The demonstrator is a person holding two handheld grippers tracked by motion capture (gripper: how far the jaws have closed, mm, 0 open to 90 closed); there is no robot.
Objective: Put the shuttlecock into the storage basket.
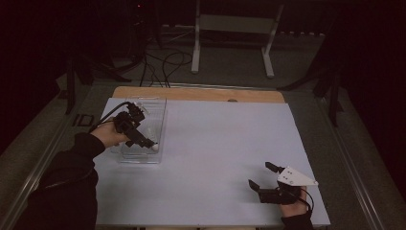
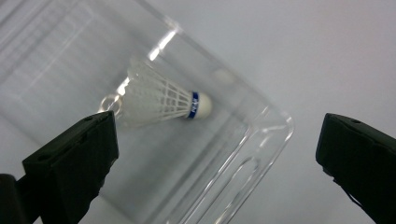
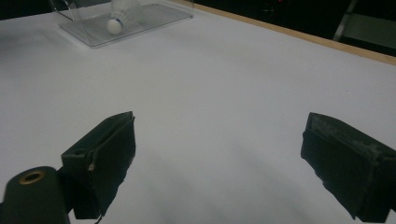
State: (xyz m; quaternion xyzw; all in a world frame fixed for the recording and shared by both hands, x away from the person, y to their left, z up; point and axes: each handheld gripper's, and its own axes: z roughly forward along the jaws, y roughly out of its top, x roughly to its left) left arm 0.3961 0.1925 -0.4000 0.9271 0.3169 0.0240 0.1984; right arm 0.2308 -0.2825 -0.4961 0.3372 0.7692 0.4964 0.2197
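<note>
White sheeting covers the surface [image 1: 210, 163], which carries everything and spreads beneath both pairs of tongs; a strip of bare wood edges its far side, well beyond them. Clear plastic forms the box [image 1: 156, 125], an open-topped tray lying directly under the left tongs [image 1: 146, 142], and well apart from the right tongs [image 1: 267, 176], which sit over the near right corner. In the right gripper view the box [image 3: 140, 21] stands far ahead of those tongs and to their left. Smaller is the shuttlecock [image 2: 161, 99], white-skirted with a blue band and a rounded cork; it lies on its side on the box floor, ahead of the left tongs and nearer their left jaw, touched by neither; its cork points toward the box's corner. Left tongs are released, jaws spread wide with nothing between the pads; right tongs [image 3: 219, 154] are likewise released, gaping over bare sheeting.
</note>
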